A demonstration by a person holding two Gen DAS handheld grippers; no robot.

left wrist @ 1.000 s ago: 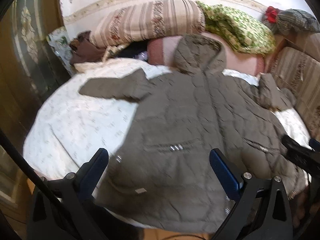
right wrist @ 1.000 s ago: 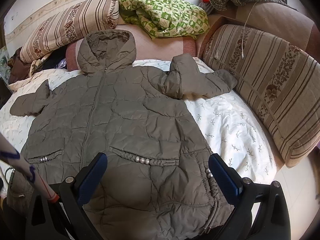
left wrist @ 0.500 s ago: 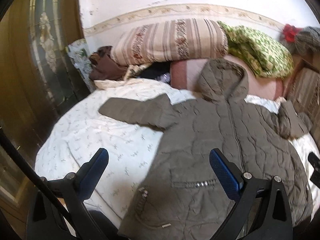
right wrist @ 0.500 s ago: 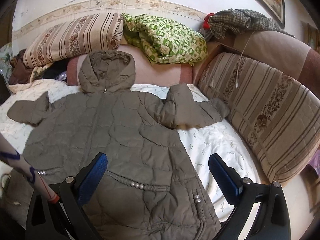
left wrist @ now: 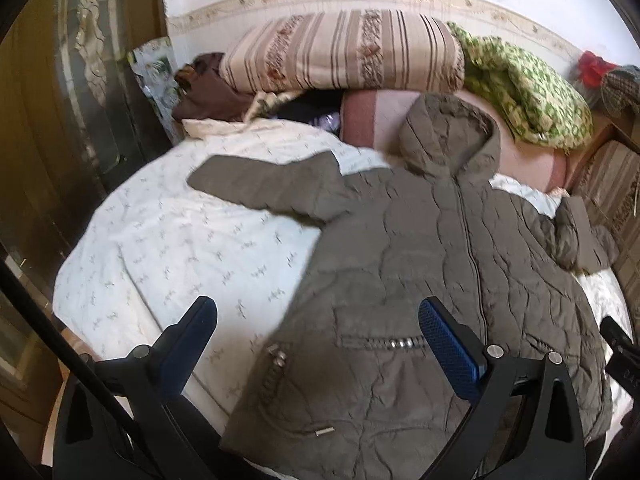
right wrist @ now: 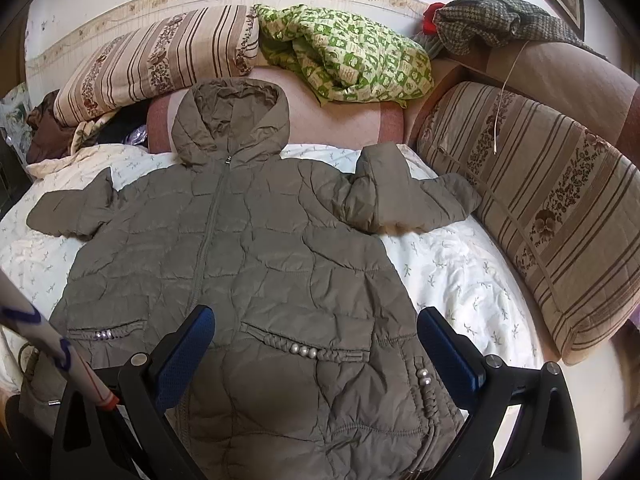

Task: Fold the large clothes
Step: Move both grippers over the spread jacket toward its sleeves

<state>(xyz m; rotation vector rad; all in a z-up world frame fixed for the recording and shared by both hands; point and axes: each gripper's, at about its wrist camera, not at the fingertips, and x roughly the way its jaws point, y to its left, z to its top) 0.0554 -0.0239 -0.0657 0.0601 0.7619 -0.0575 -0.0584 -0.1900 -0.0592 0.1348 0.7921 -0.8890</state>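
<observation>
Lying flat, zipped, on white bedspread [right wrist: 460,264]: olive hooded jacket [right wrist: 248,248]; far sleeve [right wrist: 408,196] apparently folded. Left gripper [left wrist: 316,336] and right gripper [right wrist: 316,336] spread wide, empty.

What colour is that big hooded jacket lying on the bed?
The jacket is a plain olive-brown, quilted; the right wrist view shows it best.

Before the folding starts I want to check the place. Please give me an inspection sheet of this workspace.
Surface: bed sheet, white with small sprigs.
Job's things: quilted jacket spread flat, zipped, hood toward the pillows.
Clutter: striped pillow, green blanket, striped cushion.
Grippers: left gripper open; right gripper open; neither holds anything.
Cables: white cord hanging over the cushion.
Surroundings: wooden door.
</observation>
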